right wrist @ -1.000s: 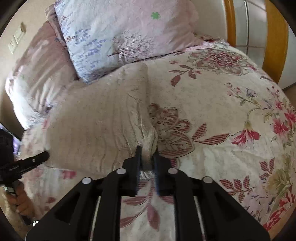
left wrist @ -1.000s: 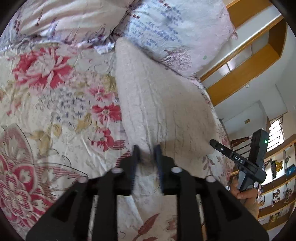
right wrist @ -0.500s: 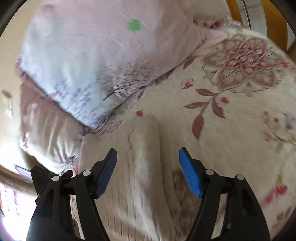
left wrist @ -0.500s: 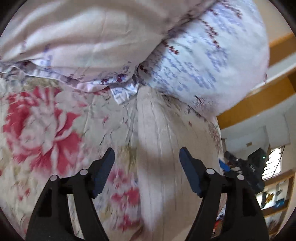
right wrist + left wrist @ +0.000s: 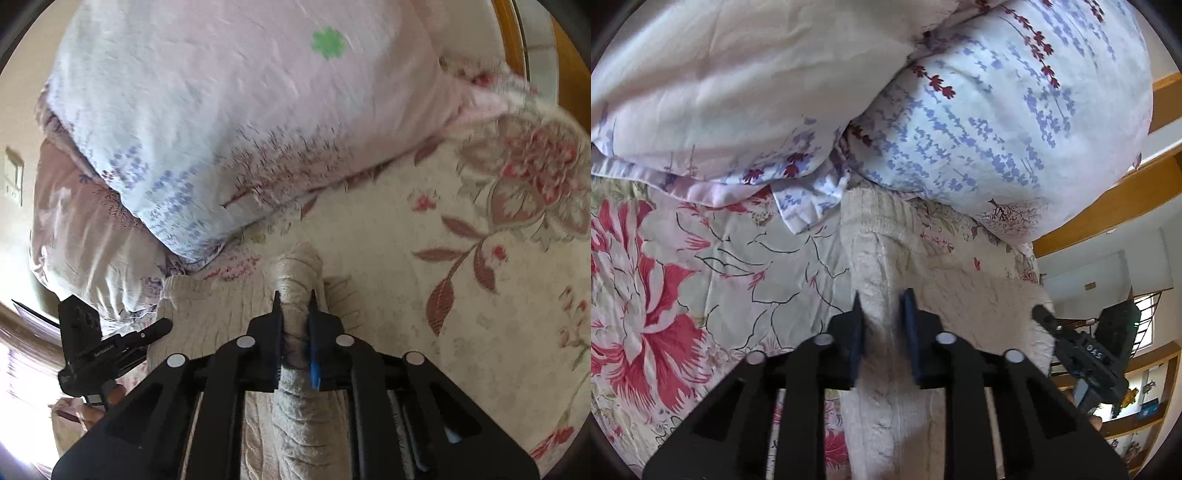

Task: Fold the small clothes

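The left gripper (image 5: 882, 314) is clamped on a bunched ridge of the knit (image 5: 886, 266), a cream ribbed garment lying on the quilt (image 5: 701, 258). Its two blue-padded fingers (image 5: 855, 332) press the fabric from either side, with the cloth running up between them toward the pillow (image 5: 997, 122). The ribbed end of the knit just reaches the lower edge of that pillow, and a second, paler pillow (image 5: 720, 81) sits beside it, overlapping it at the seam.

The right gripper (image 5: 294, 314) is likewise closed on the knit (image 5: 295, 273), pinching a rolled, gathered fold whose rounded tip pokes out just beyond the fingertips, short of the pillow (image 5: 240, 110). More of the knit spreads flat from this fold toward the left gripper (image 5: 122, 341), which shows at the side of this view with its tip over the fabric's edge. In the left wrist view the right gripper (image 5: 1082, 350) appears in turn at the knit's far edge, away from the pillow.

The quilt under everything is floral, with large red blooms on one side of the knit and brown-red leaves on the other. Wooden framing (image 5: 1108, 199) rises behind the pillow. There is no box, basket or other container in either view; the knit rests directly on the quilt.
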